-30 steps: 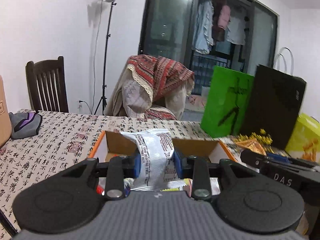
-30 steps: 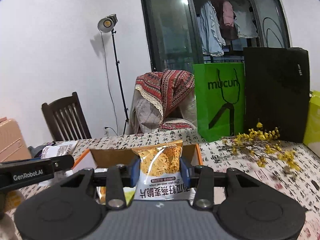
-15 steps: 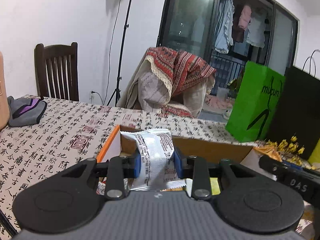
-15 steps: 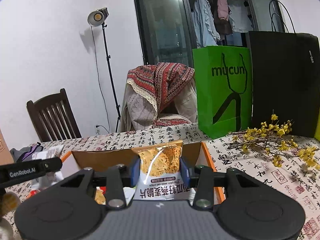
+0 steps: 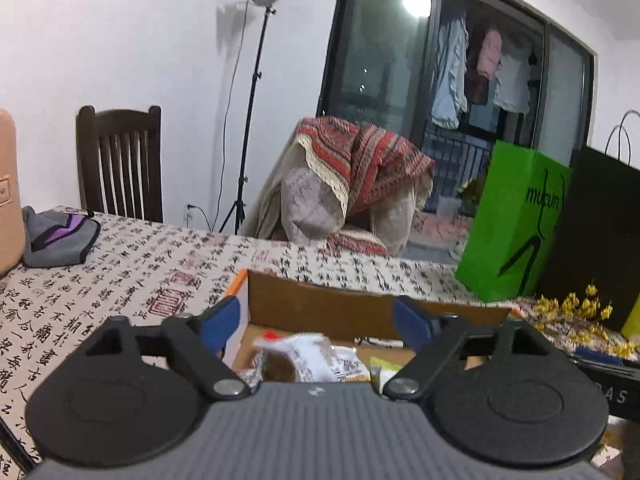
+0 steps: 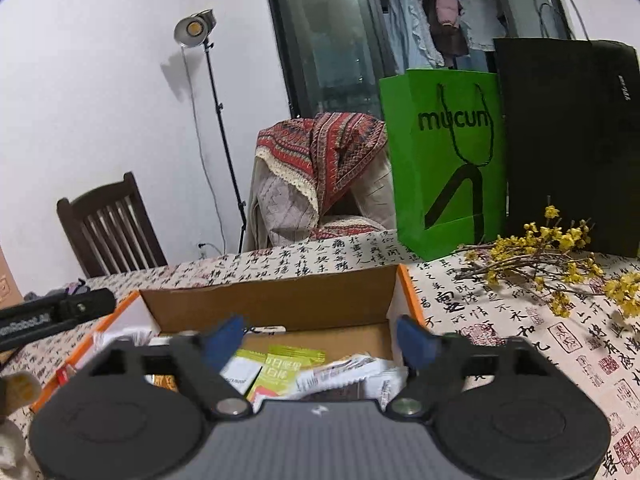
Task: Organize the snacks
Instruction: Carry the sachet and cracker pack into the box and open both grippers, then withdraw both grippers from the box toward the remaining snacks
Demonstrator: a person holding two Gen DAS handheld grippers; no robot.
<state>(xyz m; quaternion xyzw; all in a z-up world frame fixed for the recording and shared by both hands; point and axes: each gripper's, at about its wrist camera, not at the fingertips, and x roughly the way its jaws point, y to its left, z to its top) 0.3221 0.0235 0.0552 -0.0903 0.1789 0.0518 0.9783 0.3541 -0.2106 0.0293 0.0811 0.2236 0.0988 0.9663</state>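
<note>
Here each hand-held gripper [image 5: 316,322] [image 6: 320,338] is opening above blurred, seemingly loose snacks [image 5: 308,354] in the box [image 6: 272,304].

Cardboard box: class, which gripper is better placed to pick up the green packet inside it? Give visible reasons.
Probably right: the green packet lies just below the right gripper; from the left gripper only its edge shows, off-centre. Both jaws are opening, nothing gripped.

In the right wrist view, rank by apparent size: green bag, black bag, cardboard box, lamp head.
1. Black bag
2. Green bag and cardboard box: about alike; the box is nearer and partly hidden, so unranked
3. Lamp head
</note>
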